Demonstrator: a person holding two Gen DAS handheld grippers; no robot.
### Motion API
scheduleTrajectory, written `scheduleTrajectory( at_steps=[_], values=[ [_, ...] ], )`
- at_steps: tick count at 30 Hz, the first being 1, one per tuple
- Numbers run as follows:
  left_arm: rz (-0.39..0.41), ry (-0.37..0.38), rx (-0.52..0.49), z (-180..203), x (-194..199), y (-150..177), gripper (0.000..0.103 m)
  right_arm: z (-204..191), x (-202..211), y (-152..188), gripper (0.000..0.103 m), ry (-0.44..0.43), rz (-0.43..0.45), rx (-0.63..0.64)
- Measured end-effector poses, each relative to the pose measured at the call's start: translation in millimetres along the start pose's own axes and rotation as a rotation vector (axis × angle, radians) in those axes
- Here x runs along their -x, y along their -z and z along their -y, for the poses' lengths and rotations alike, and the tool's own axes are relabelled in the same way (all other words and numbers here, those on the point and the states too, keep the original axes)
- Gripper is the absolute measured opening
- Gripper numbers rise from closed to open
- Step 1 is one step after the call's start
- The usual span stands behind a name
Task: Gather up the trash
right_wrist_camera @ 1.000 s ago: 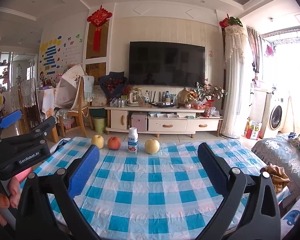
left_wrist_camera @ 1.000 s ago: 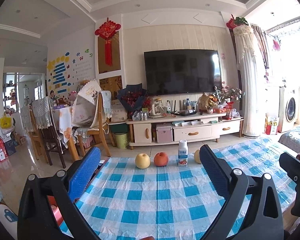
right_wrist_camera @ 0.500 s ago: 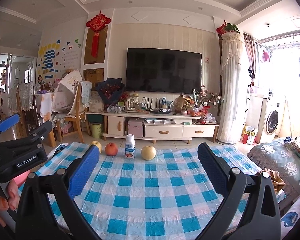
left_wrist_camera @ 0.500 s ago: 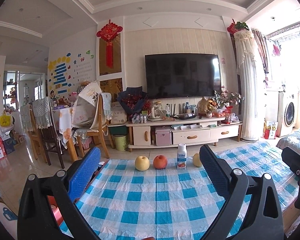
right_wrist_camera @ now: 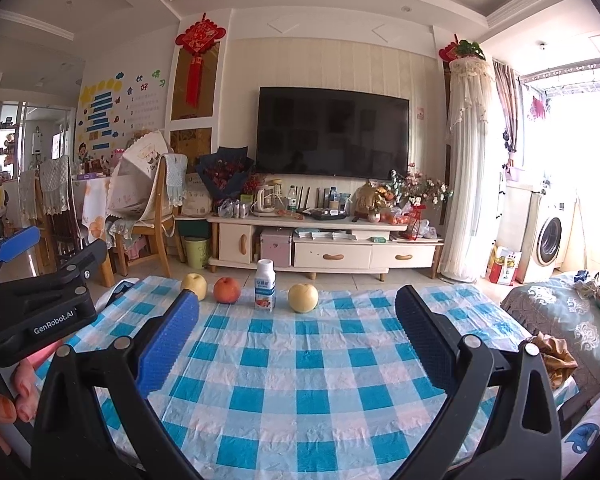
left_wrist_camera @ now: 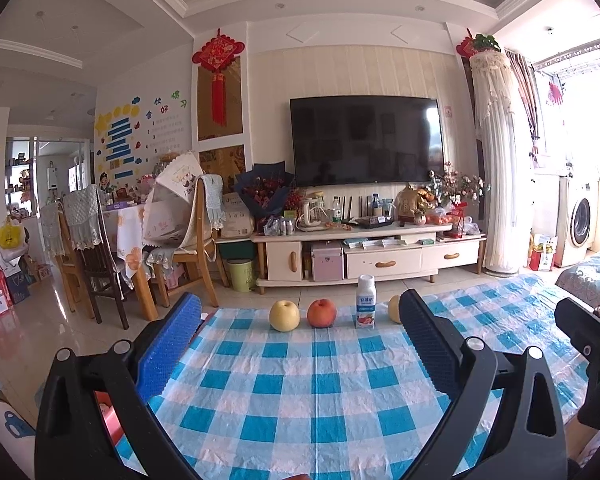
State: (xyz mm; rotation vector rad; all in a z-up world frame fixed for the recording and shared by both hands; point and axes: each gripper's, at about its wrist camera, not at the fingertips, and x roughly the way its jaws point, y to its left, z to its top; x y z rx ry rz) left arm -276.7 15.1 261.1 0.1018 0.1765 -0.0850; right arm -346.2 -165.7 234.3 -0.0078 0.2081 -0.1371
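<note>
The small milk bottle [right_wrist_camera: 265, 285] stands upright on the bench [right_wrist_camera: 300, 380] between the red apple [right_wrist_camera: 227, 290] and a pear [right_wrist_camera: 303, 298], uncollected, well beyond both hand-held grippers, left [left_wrist_camera: 300, 354] and right [right_wrist_camera: 296, 344], jaws apart and empty

tablecloth [left_wrist_camera: 300, 392]: crinkled glossy plastic | bottle [left_wrist_camera: 366, 302]: smooth white plastic | floor [left_wrist_camera: 32, 332]: glossy tile

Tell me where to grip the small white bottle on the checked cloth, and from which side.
Grip the small white bottle around its straight body below the cap, coming in level from the near side. It stands upright, with the red fruit and a yellow fruit flanking it, apart.
</note>
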Motion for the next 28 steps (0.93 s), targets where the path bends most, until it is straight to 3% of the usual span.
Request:
scheduleTrajectory(
  at_steps=[13,19,24,28],
  values=[
    [-0.102,-0.001,-0.008,7,-59,32,0.098,0,-55,21,0.099,-0.025,-0.076,-0.026],
    [-0.167,0.011,-0.021,18,-98,56,0.098,8,-101,40,0.099,-0.035,-0.144,-0.061],
    [-0.326,0.017,-0.016,29,-164,93,0.098,21,-169,63,0.099,-0.047,-0.28,-0.126],
    [-0.545,0.022,0.027,32,-239,139,0.098,29,-242,94,0.099,-0.023,-0.423,-0.155]
  ],
)
